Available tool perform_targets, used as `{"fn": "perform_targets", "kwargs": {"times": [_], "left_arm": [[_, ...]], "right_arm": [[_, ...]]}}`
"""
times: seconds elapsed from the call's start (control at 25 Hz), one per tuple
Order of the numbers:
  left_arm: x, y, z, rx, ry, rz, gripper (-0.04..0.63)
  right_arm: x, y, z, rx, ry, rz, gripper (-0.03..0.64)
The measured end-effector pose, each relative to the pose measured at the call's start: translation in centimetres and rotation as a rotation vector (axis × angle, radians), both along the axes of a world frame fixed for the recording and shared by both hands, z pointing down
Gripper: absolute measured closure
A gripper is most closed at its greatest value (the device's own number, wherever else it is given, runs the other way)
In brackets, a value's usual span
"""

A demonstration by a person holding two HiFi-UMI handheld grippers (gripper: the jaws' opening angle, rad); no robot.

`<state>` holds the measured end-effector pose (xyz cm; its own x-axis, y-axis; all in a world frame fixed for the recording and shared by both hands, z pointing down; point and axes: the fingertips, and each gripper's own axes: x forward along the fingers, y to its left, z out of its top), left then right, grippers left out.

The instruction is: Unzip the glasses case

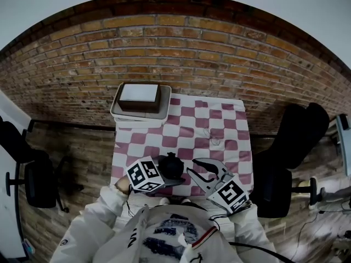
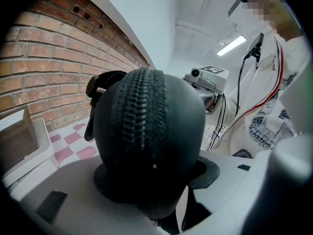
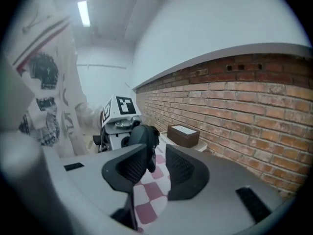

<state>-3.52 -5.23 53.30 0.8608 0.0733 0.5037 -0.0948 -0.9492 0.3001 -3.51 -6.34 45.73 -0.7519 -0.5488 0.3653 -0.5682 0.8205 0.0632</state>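
The left gripper (image 2: 156, 177) holds the case (image 2: 146, 131). Its jaws squeeze the bottom end of the case from both sides. The case is black and round, and it is up off the table (image 1: 219, 119), close to the person's chest. It stands up on its end. The zip (image 2: 139, 116) runs down the middle of the case, and it looks closed.

The right gripper (image 3: 157, 160) holds nothing. Its jaws are only a little way apart. Through the gap you can see the red and white cloth (image 3: 149, 192) on the table. The tips point at the case and are just beside it. A small dark tab (image 3: 152, 161) hangs down from the case, in line with the gap. I cannot tell if the jaws touch it.

At the far left corner of the table is a white tray (image 1: 122, 113). A brown box (image 1: 141, 98) with a white top sits in it. Behind the table is a brick wall (image 1: 181, 43).
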Motion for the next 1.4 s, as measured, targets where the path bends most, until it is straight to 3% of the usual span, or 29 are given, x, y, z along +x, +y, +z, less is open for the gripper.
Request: {"fn": "perform_targets", "kwargs": {"times": [0.04,0.6,0.92,1.2,1.4], "left_arm": [[0.3,0.0,0.1,0.001,-0.004,0.001,0.335],[5.2,0.0,0.0,0.021,-0.051,0.02,0.334],[7.1,0.5,-0.2,0.03,-0.07,0.003,0.336],[8.8,1.5,0.3,0.033,-0.085,-0.016,0.334],[9.5,1.5,1.1,0.072,-0.134,-0.031,0.334]], "right_arm": [[0.1,0.1,-0.3,-0.014,-0.027,-0.011,0.491],[2.9,-0.7,-0.4,-0.121,-0.186,-0.057,0.316],[3.3,0.3,0.1,-0.156,-0.196,-0.13,0.314],[3.8,0.2,0.3,-0.157,-0.243,-0.122,0.314],[4.3,0.5,0.8,-0.141,-0.208,-0.118,0.314]]}}
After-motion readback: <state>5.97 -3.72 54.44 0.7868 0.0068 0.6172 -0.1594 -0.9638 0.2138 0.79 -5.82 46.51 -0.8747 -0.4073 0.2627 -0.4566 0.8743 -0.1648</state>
